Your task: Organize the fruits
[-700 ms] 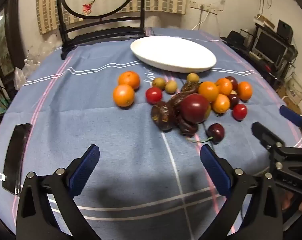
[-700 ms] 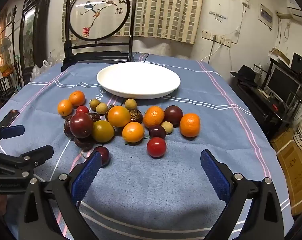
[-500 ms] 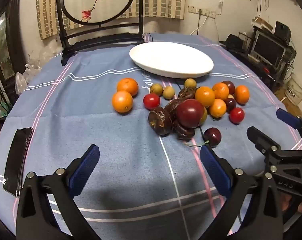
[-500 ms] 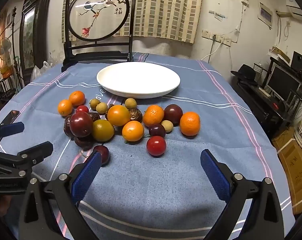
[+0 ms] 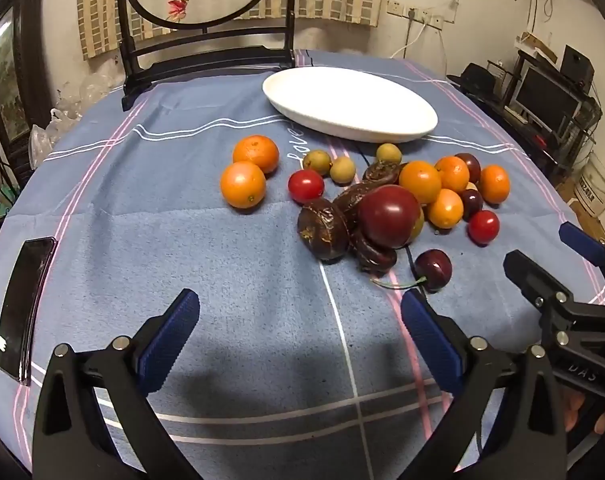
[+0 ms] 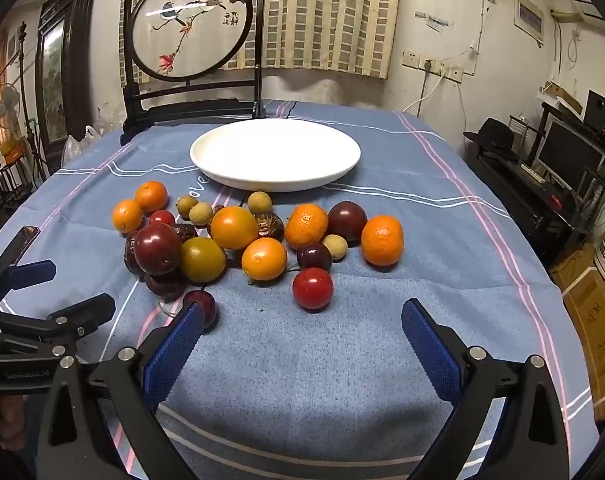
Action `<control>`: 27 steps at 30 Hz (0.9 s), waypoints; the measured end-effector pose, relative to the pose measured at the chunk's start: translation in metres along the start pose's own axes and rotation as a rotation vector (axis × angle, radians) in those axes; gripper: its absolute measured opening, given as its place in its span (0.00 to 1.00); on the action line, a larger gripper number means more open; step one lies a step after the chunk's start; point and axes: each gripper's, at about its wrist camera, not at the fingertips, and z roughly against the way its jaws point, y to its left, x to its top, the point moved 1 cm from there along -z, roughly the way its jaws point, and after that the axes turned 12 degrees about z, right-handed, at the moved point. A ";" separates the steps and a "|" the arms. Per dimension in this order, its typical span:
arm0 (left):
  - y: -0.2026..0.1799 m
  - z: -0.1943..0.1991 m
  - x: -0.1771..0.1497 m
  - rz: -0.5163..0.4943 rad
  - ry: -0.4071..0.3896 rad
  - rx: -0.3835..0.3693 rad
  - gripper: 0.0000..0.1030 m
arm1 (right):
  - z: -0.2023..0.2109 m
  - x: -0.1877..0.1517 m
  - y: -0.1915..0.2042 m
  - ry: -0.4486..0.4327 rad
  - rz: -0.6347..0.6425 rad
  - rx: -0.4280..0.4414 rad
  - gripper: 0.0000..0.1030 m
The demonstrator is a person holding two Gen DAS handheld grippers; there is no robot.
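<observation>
Several fruits lie loose on the blue tablecloth: oranges (image 5: 243, 184), red tomatoes (image 6: 313, 288), dark plums (image 5: 388, 216), wrinkled passion fruits (image 5: 323, 229), small longans (image 5: 317, 161) and a cherry (image 5: 433, 269). Behind them stands a white plate (image 5: 350, 105) (image 6: 275, 155) with nothing on it. My left gripper (image 5: 300, 326) hovers open near the table's front, short of the fruit pile. My right gripper (image 6: 302, 334) is open too, just in front of a red tomato, with the cherry (image 6: 200, 307) by its left finger. Each gripper shows at the edge of the other's view.
A black phone (image 5: 22, 304) lies at the left edge of the table. A dark wooden chair with a round painted screen (image 6: 190, 24) stands behind the plate. Shelves with a monitor (image 6: 566, 156) and boxes are off the table's right side.
The left gripper has moved forward toward the fruit, which now looks nearer and lower in its view. The right gripper has barely shifted. Both stay open.
</observation>
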 end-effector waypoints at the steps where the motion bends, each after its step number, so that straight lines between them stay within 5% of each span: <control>1: 0.000 -0.001 -0.001 0.001 0.001 0.001 0.96 | -0.001 0.000 0.000 0.001 0.001 0.001 0.97; 27: -0.006 0.014 -0.007 -0.032 -0.061 -0.020 0.96 | -0.002 -0.005 -0.005 0.005 -0.035 0.010 0.97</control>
